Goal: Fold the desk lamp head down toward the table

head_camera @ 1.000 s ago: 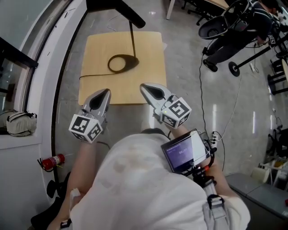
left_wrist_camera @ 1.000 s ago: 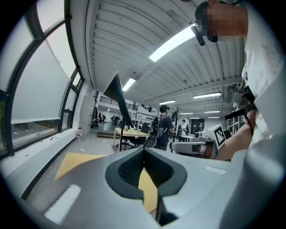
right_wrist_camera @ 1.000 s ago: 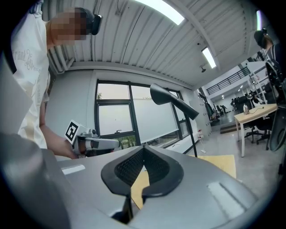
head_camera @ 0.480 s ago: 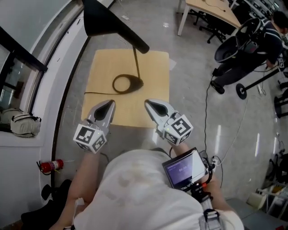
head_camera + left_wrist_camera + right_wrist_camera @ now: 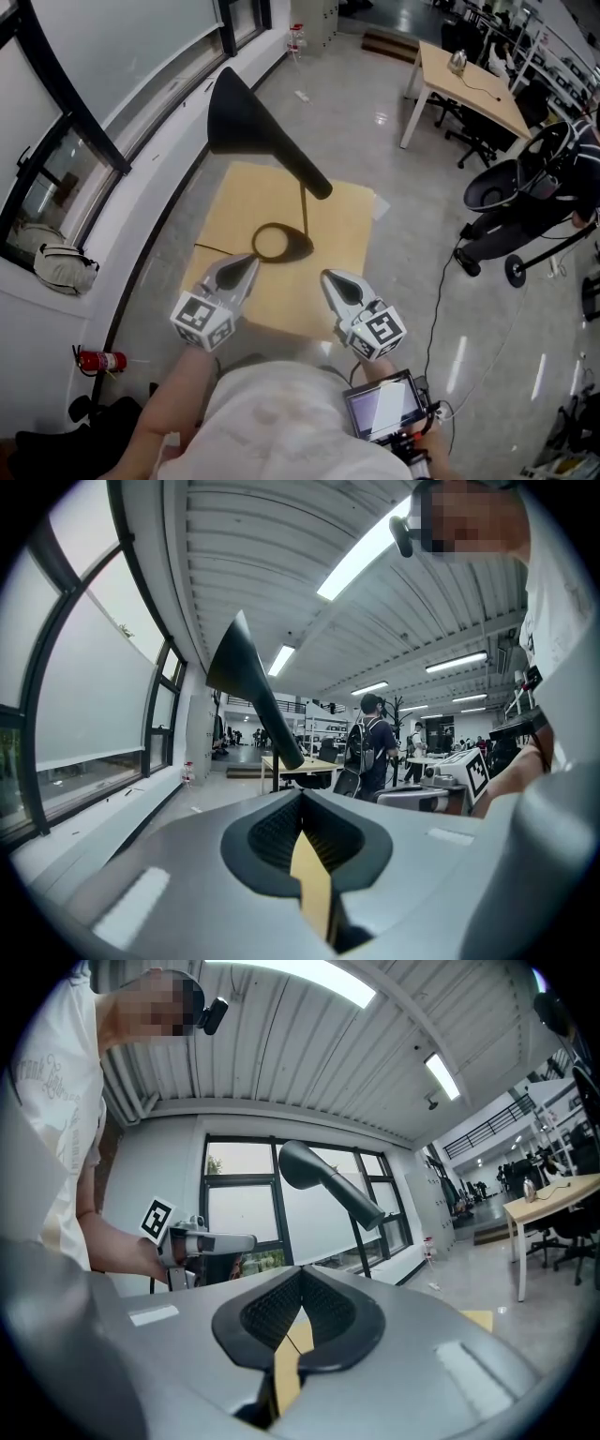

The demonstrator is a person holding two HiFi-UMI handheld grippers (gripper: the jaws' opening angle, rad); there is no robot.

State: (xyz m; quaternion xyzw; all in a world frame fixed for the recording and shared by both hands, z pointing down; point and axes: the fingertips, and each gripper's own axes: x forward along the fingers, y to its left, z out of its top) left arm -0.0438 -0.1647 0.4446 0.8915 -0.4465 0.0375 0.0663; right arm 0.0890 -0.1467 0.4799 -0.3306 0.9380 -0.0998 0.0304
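A black desk lamp stands on a small wooden table [image 5: 349, 225]. Its ring base [image 5: 280, 244] sits mid-table, with a thin stem rising to a raised cone head [image 5: 246, 117]. Both grippers hover over the table's near edge, short of the lamp and touching nothing. My left gripper [image 5: 249, 260] is shut and empty, and so is my right gripper [image 5: 329, 276]. In the left gripper view the lamp head [image 5: 246, 672] rises above the shut left gripper [image 5: 301, 795]. In the right gripper view the lamp head [image 5: 314, 1169] stands high over the shut right gripper [image 5: 302, 1275], with the left gripper [image 5: 208, 1242] beside it.
A white window ledge runs along the left, with a bag [image 5: 66, 268] behind the glass and a fire extinguisher [image 5: 97, 360] on the floor. A desk [image 5: 469, 84], a black wheeled chair [image 5: 511, 197] and a floor cable [image 5: 441, 281] lie to the right. A person with a backpack [image 5: 375, 747] stands far off.
Both grippers have moved forward over the table's near edge, still shut. The view has tilted up, so the whole lamp head now shows.
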